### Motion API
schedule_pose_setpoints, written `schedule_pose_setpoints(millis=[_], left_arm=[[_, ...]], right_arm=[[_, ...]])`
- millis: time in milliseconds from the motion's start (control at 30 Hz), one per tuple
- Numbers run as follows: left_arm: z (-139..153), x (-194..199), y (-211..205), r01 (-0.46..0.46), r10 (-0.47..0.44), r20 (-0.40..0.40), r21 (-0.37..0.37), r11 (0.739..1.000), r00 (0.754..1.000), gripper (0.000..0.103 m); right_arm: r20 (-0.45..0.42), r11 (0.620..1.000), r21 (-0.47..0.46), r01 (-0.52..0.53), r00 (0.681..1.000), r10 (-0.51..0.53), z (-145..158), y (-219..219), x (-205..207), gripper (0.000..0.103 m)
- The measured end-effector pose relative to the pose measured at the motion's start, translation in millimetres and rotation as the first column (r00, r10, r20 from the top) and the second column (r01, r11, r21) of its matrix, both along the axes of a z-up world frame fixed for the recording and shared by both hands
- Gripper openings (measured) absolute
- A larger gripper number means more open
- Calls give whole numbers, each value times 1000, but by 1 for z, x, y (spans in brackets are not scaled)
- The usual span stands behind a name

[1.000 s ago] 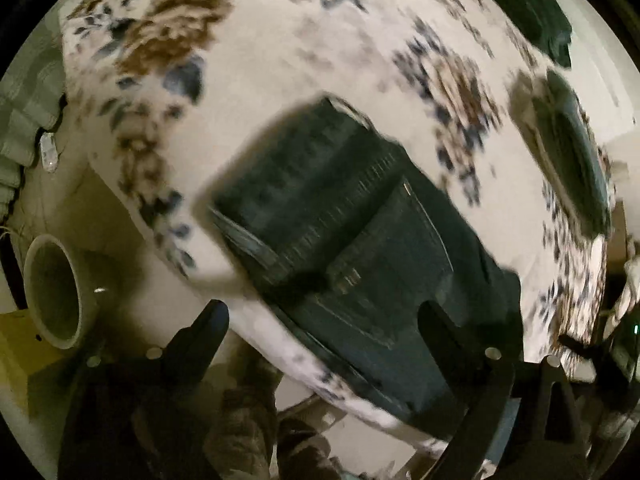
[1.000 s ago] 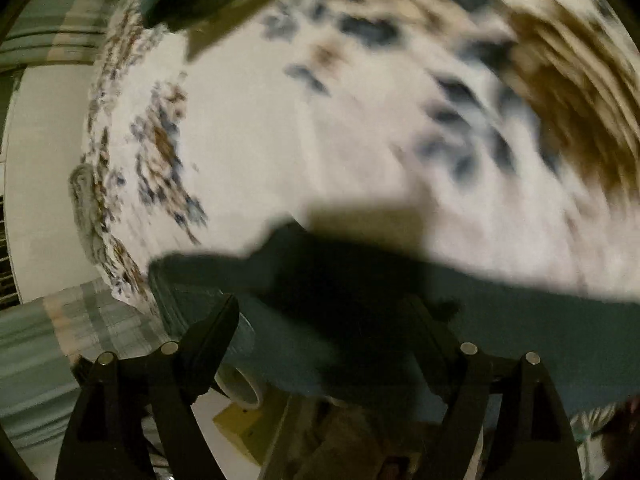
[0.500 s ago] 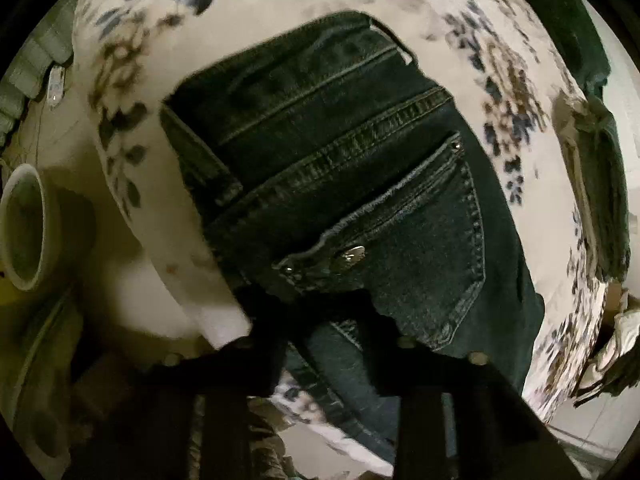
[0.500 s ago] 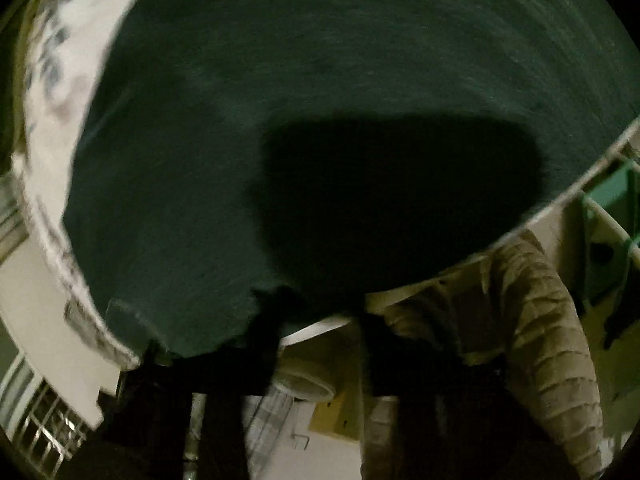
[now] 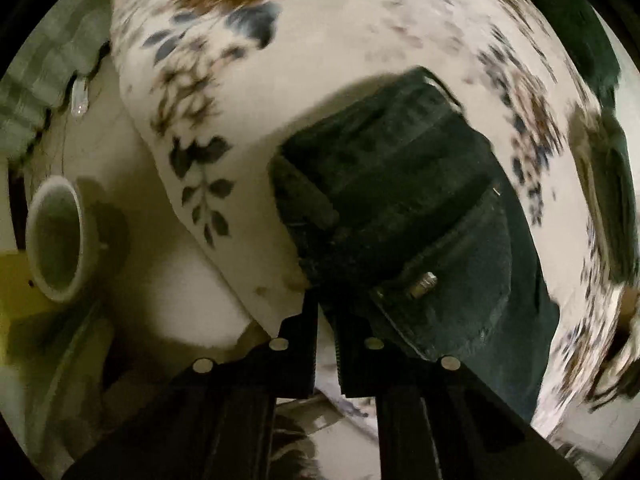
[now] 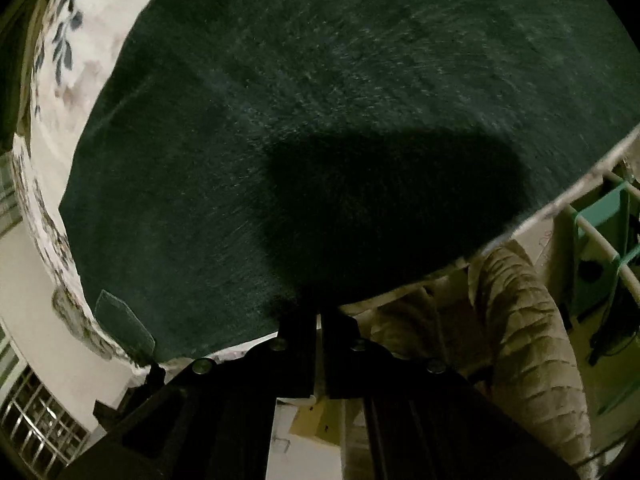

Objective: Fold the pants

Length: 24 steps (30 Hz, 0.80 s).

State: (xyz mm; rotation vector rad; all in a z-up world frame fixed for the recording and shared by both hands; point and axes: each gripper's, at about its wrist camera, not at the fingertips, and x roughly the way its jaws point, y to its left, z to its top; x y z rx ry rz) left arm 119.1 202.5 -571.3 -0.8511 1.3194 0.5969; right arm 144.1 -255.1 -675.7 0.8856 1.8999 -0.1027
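Dark blue jeans (image 5: 404, 216) lie on a floral white bedsheet (image 5: 360, 52). In the left wrist view I see the waistband end, with a back pocket and a metal button (image 5: 422, 282). My left gripper (image 5: 326, 312) is shut on the near waistband edge at the bed's side. In the right wrist view the denim of the jeans (image 6: 320, 100) fills most of the frame. My right gripper (image 6: 318, 320) is shut on the near edge of that denim.
A round pale bin (image 5: 56, 240) stands on the floor left of the bed. Dark folded clothes (image 5: 612, 196) lie at the bed's far right. A person's quilted sleeve (image 6: 532, 344) and a drying rack (image 6: 600, 220) are at the right.
Both grippers went from open to shut on the jeans' near edge. Over the last half second the left view pulled back and the waistband end has bunched up; the right view changed little.
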Motion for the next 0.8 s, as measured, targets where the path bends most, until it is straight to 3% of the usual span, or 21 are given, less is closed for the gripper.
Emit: schedule_pose_setpoints(millis=[67, 100, 133, 167, 200, 233, 367, 467, 567, 633, 700, 767, 800], left_arm=[[9, 19, -26, 124, -124, -16, 16, 992, 992, 13], [12, 24, -37, 162, -161, -19, 21, 987, 987, 22], [16, 33, -53, 212, -211, -32, 34, 977, 977, 40], [19, 39, -66, 249, -248, -41, 41, 968, 968, 50], [22, 50, -88, 300, -298, -39, 44, 953, 954, 70], [24, 57, -104, 331, -330, -30, 40, 943, 943, 80], [28, 91, -185, 474, -474, 9, 15, 881, 881, 82], [20, 121, -254, 569, -569, 30, -24, 822, 822, 82], [1, 147, -331, 690, -690, 12, -2, 724, 724, 82], [-11, 154, -366, 745, -745, -13, 22, 666, 667, 82], [-27, 158, -395, 790, -789, -40, 31, 613, 613, 82], [-44, 160, -411, 815, -810, -95, 32, 579, 579, 84], [-48, 160, -416, 821, -814, -112, 48, 568, 570, 91]], right_arm=[[22, 999, 36, -18, 1000, 17, 5, -2, 1, 8], [40, 999, 47, -27, 999, 25, 9, -5, 0, 23], [69, 998, 47, -37, 997, 33, 17, -10, 0, 49], [102, 998, 46, -31, 994, 26, 24, -18, -1, 60], [138, 999, 42, -17, 990, 11, 32, -28, -3, 72], [181, 999, 37, 7, 983, -13, 42, -44, -6, 73], [314, 990, -20, 143, 941, -130, 68, -123, -19, 74], [408, 946, -121, 301, 884, -229, 78, -204, -39, 74], [505, 863, -179, 471, 797, -330, 77, -284, -63, 74], [558, 806, -153, 572, 723, -408, 68, -332, -77, 74], [573, 767, -108, 632, 670, -471, 52, -366, -85, 74], [581, 742, -32, 669, 617, -531, 31, -393, -92, 73], [581, 735, 17, 678, 592, -558, 21, -402, -93, 72]])
